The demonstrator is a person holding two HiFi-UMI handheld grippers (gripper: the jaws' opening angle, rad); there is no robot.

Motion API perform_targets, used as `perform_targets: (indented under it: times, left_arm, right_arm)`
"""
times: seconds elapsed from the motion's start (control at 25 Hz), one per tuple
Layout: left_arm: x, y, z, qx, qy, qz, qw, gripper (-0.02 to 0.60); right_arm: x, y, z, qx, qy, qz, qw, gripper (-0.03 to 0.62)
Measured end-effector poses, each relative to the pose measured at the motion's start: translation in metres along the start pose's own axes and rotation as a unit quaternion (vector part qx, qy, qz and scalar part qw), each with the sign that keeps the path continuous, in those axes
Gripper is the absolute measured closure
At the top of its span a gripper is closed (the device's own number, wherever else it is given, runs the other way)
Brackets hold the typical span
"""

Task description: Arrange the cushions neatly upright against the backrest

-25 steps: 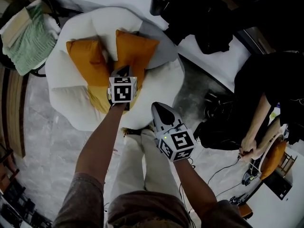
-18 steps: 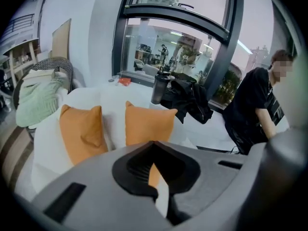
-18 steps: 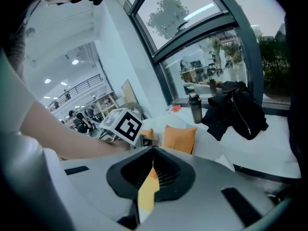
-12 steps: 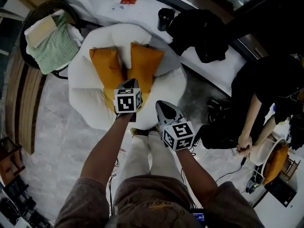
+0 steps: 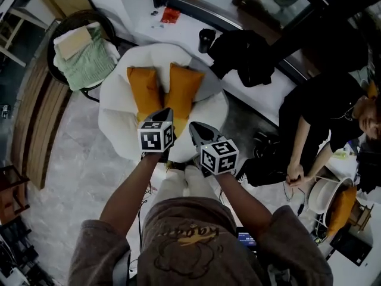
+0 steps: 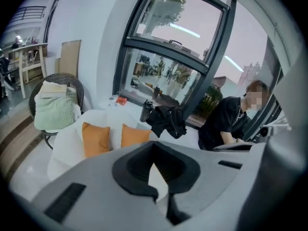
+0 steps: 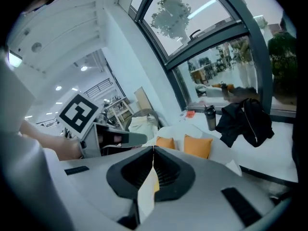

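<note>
Two orange cushions, one (image 5: 144,91) beside the other (image 5: 182,90), stand upright against the backrest of the round white armchair (image 5: 114,123). The left gripper (image 5: 167,113) and right gripper (image 5: 195,128) are held side by side above the chair's front edge, clear of the cushions. Each has its fingers pressed together with nothing between them.

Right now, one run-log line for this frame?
stage: placement done | left gripper: shut, empty | right gripper: shut, empty | orange cushions: both upright, side by side against white armchair backrest
</note>
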State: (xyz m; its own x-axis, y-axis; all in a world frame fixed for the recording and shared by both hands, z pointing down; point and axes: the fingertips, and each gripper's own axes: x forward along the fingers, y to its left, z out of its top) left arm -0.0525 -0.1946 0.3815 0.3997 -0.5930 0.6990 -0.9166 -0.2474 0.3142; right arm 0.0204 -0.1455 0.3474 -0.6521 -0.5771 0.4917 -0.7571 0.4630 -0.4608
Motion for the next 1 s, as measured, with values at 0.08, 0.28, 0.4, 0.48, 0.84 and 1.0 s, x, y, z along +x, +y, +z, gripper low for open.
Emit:
perform_targets:
  times: [0.08, 0.28, 0.4, 0.48, 0.84, 1.0]
  left_arm:
    - [-0.025, -0.012, 0.011, 0.0, -0.016, -0.01, 0.9998, 0.578]
    - [-0.08, -0.039, 0.038, 0.012, -0.058, -0.034, 0.9977, 0.578]
    - [-0.112, -0.047, 0.048, 0.014, -0.079, -0.045, 0.9957, 0.578]
    - [-0.133, -0.052, 0.053, 0.017, -0.096, -0.051, 0.9939, 0.578]
    - [-0.22, -0.08, 0.076, 0.086, -0.196, -0.097, 0.9719, 0.578]
    - [-0.247, -0.099, 0.079, 0.113, -0.232, -0.124, 0.9582, 0.578]
  right_arm:
    - [-0.009, 0.013, 0.013, -0.012, -0.002, 0.013, 1.0, 0.576]
    - [-0.031, 0.043, 0.048, -0.043, -0.018, 0.047, 0.998, 0.576]
    - [-0.043, 0.064, 0.063, -0.059, -0.026, 0.069, 0.996, 0.576]
    - [-0.052, 0.079, 0.07, -0.07, -0.031, 0.082, 0.994, 0.576]
    - [-0.095, 0.141, 0.098, -0.135, -0.082, 0.12, 0.98, 0.576]
    - [-0.114, 0.159, 0.11, -0.171, -0.108, 0.128, 0.971, 0.576]
